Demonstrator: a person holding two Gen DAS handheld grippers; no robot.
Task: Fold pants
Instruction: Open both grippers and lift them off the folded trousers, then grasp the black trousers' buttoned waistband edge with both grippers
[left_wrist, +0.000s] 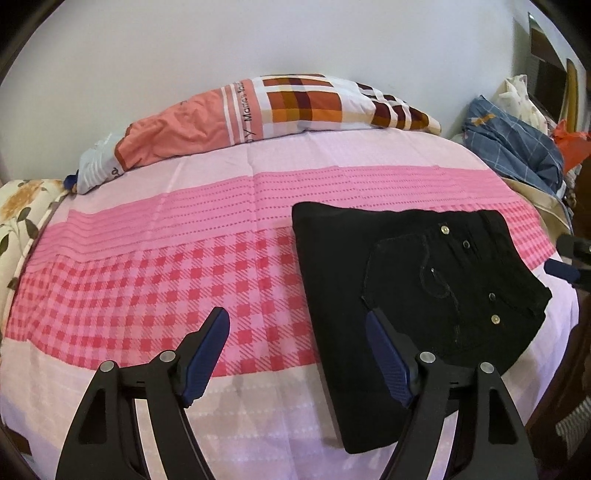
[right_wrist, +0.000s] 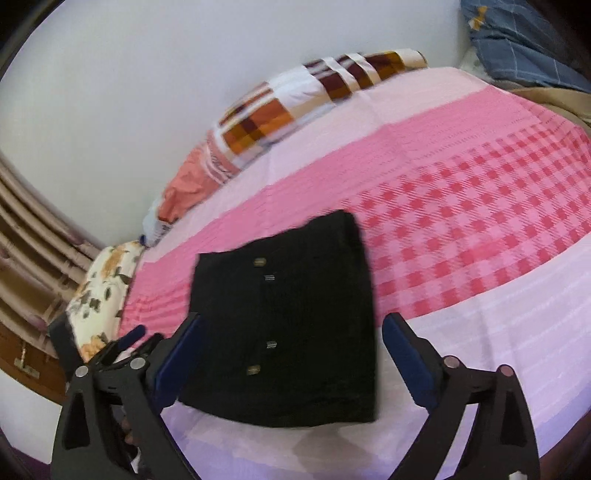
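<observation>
Lying folded on the bed (left_wrist: 147, 295), one pair of black pants (left_wrist: 406, 280) forms a compact rectangle on the pink checked sheet (right_wrist: 480, 229), back pocket up. Four metal studs show on the pocket side: two brass, two dark. Left tongs (left_wrist: 295, 332): spread wide, holding nothing; one blue pad (left_wrist: 207, 354) over bare sheet, the other over the pants' near edge. Contact with the cloth cannot be told. Right tongs (right_wrist: 288, 332): also spread wide, holding nothing, both pads flanking the pants. One long patterned pillow (left_wrist: 258, 107) lies along the wall (left_wrist: 258, 37). One floral cushion (right_wrist: 103, 295) sits at the bed's corner. Blue checked bedding (left_wrist: 517, 144) is piled off the far end.
</observation>
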